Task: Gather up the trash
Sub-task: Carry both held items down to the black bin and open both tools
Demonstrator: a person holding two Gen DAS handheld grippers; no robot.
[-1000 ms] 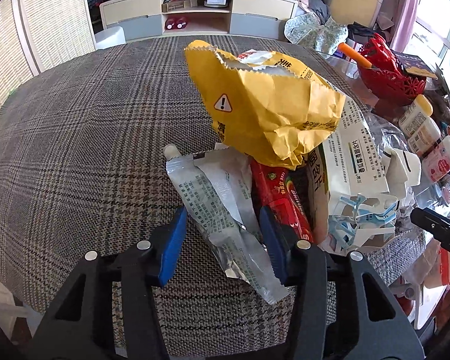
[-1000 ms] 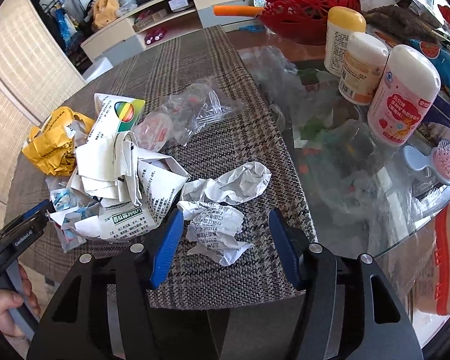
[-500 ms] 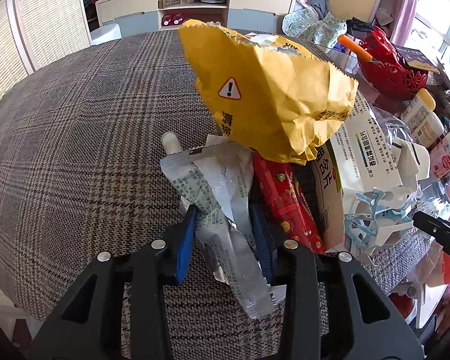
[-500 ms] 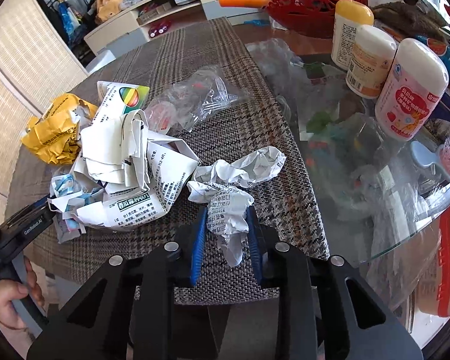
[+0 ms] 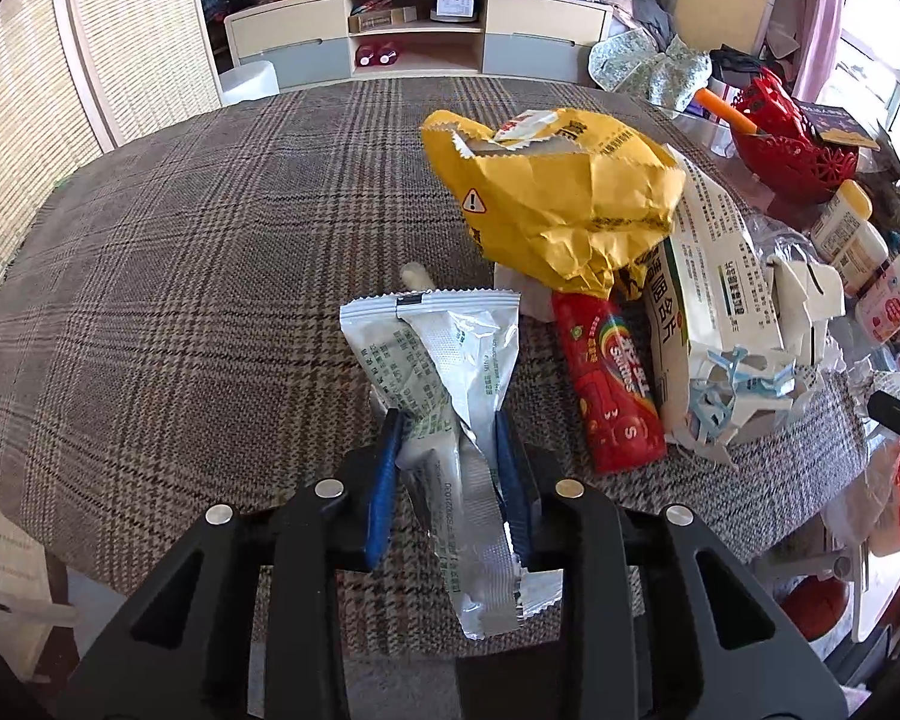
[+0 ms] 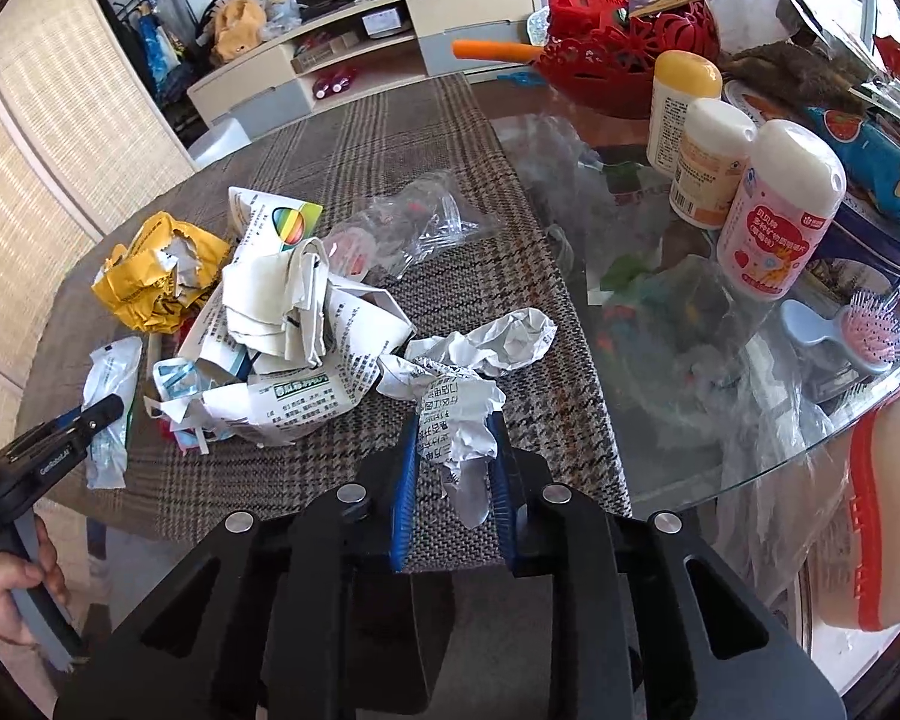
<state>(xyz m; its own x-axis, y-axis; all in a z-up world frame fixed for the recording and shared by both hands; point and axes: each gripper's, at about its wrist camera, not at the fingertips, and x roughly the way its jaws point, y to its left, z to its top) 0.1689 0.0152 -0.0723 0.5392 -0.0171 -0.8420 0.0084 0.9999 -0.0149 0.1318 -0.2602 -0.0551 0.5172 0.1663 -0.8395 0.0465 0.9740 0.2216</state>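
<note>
on plaid tablecloth (image 5: 180, 276), trash pile (image 6: 282, 354), tv cabinet (image 5: 417, 30)

light: bright daylight, right-side windows (blown out) | edges: fisheye-bent, dark corners | focus: sharp

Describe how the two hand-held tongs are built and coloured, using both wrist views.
Both the left tongs and right tongs match: matte black plastic frames with triangular cut-outs, round silver rivets, and two flat blue ribbed pads. The left one's side carries small white lettering. No cables or sleeves show.

left claw (image 5: 447, 426) closing on silver wrapper (image 5: 444, 372); right claw (image 6: 453, 432) clamped crumpled paper (image 6: 459, 414)
</note>
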